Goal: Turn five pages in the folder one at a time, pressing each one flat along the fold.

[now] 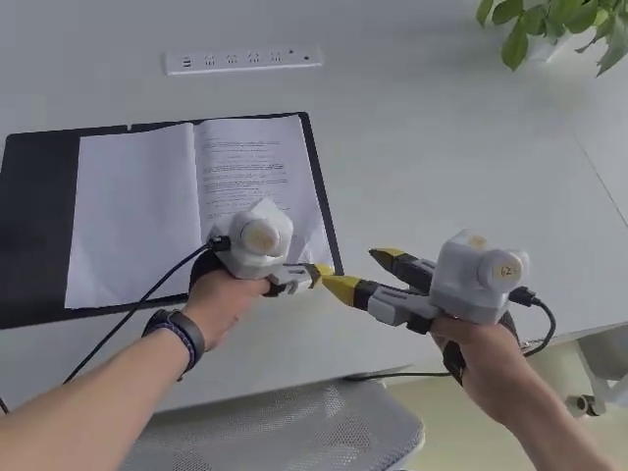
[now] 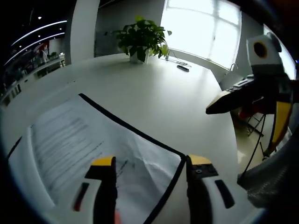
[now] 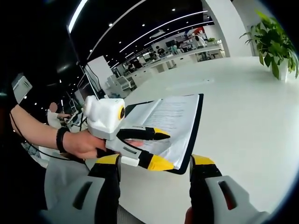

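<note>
**Left gripper waits at the corner of the printed page, jaws apart.**

The open folder [image 1: 39, 226] lies on the white table [image 1: 442, 147] in the upper left of the head view. Its fold [image 1: 194, 196] runs up and down the frame, and the printed page [image 1: 257, 182] sits to the right of it. The left gripper [image 2: 151, 161] is spread wide and holds nothing. In its own view one jaw is over the page's near corner and the other is past the folder's black edge. The right gripper [image 3: 156, 159] is spread wide too, with nothing in it, and sits farther right. So the left one is nearer. I think the page must be lifted there and swung left over the fold.
</note>
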A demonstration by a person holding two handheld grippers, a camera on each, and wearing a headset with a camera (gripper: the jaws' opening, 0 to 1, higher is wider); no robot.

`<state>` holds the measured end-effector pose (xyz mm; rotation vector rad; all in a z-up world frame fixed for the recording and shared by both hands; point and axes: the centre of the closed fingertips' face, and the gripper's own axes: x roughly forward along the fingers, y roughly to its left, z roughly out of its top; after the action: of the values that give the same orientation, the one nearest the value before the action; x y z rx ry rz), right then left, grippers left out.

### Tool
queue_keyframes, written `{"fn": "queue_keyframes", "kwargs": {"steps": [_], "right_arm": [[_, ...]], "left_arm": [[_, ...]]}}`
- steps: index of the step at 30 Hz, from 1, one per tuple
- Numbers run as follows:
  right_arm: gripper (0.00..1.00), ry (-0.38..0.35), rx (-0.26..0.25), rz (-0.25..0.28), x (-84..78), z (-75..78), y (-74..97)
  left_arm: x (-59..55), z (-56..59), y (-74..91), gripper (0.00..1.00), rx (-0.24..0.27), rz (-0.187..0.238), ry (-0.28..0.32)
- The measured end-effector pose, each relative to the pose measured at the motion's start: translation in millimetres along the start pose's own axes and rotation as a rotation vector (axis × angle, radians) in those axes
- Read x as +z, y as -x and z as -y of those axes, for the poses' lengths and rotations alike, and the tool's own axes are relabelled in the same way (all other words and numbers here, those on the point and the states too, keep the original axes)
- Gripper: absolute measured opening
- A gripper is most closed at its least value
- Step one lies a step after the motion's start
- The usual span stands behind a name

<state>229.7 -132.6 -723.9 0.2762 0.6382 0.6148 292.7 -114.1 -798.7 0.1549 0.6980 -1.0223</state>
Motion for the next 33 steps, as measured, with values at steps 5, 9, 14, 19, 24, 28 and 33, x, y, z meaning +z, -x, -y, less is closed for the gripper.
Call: {"fn": "queue_keyframes", "kwargs": {"steps": [5,9,14,19,24,28,33], "right_arm": [[0.58,-0.001,0.002,-0.003,-0.3,0.6,-1.0],[0.57,-0.008,0.003,-0.001,-1.2,1.2,-0.6],[0.57,-0.027,0.001,0.003,-3.3,1.8,-0.6],[0.55,-0.035,0.001,0.003,-5.4,1.0,-2.3],[0.55,-0.040,0.005,0.003,-6.5,0.4,-4.3],[0.54,-0.040,0.007,0.004,-5.9,2.9,-7.0],[0.52,-0.048,0.006,0.009,-3.8,7.7,-12.3]], "left_arm": [[-0.1,-4.4,-0.7,0.53,0.028,0.016,0.015],[-3.1,-14.4,-1.2,0.40,0.092,0.008,-0.057],[-5.5,-11.5,-1.3,0.40,0.100,0.025,-0.106],[-6.0,-13.8,-1.9,0.40,0.110,0.042,-0.142],[-5.9,-16.1,-0.9,0.37,0.099,0.044,-0.153],[-5.9,-16.9,-0.5,0.36,0.094,0.043,-0.162],[-5.3,-17.9,1.2,0.33,0.089,0.046,-0.157]]}}
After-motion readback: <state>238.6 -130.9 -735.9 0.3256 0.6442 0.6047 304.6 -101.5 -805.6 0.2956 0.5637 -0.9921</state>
